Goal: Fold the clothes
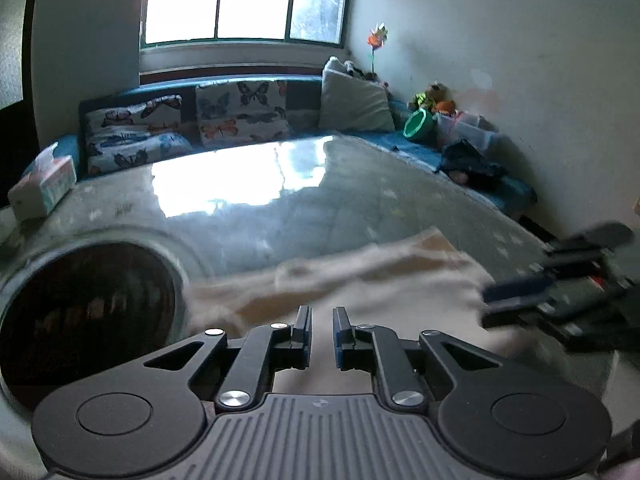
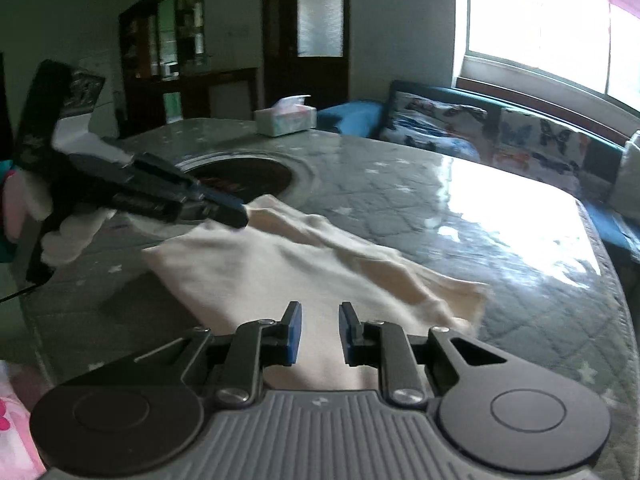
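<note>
cream cloth point(image 2: 304, 264) lies crumpled on the table point(image 2: 500, 216), its near edge pinched in both grippers' narrow jaws.

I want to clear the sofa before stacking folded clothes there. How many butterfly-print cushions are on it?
2. One butterfly cushion lies at the sofa's left end, the other stands beside it toward the middle. A plain white pillow sits further right; more could be hidden.

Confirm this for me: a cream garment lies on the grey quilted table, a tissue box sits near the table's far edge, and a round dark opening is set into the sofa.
One detail is wrong. The round dark opening is set into the table, not the sofa, as the right wrist view shows. The cream garment on the table and the tissue box near its far edge are right.
</note>
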Available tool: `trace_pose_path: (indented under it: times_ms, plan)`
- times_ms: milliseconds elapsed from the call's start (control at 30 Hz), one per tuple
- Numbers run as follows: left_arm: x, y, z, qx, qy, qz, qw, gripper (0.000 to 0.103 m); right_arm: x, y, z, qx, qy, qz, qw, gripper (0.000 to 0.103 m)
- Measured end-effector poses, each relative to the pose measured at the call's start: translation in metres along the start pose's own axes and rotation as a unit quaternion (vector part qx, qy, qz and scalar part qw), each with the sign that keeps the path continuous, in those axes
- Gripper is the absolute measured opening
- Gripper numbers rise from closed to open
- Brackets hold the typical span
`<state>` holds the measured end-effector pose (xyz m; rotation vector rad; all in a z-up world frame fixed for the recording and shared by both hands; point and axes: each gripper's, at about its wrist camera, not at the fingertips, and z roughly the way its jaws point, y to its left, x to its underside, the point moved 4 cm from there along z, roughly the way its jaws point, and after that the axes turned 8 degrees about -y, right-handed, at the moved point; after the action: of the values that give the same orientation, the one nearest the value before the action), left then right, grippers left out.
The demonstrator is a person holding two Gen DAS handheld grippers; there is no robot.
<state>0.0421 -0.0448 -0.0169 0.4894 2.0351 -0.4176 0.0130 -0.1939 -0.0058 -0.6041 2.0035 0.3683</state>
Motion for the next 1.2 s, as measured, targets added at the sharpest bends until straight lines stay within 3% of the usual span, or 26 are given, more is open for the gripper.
trace_pose_path:
  times_ms: [300,567,833,1033,1200]
  plan:
    - [0.036,0.017,-0.01,-0.047,0.024,-0.028,0.9982,0.012,0.016,0.022,0.023,-0.029,0.029,-0.027,0.999,0.018]
    - [0.015,0.006,-0.009,-0.024,0.001,-0.034,0.9991,0.012,-0.005,0.026,0.031,-0.041,0.01,-0.039,0.998,0.018]
    - [0.017,0.006,0.024,-0.02,0.03,-0.03,0.9989,0.012,-0.004,0.024,0.051,-0.06,0.021,-0.023,0.998,0.019]
    - [0.009,0.004,0.026,-0.024,0.031,-0.032,0.9987,0.016,-0.012,-0.017,0.047,-0.004,0.009,0.014,1.0,0.021]
    - [0.008,0.006,0.03,-0.037,0.039,-0.036,0.9979,0.03,-0.003,-0.051,0.059,0.038,0.025,0.042,0.998,0.021]
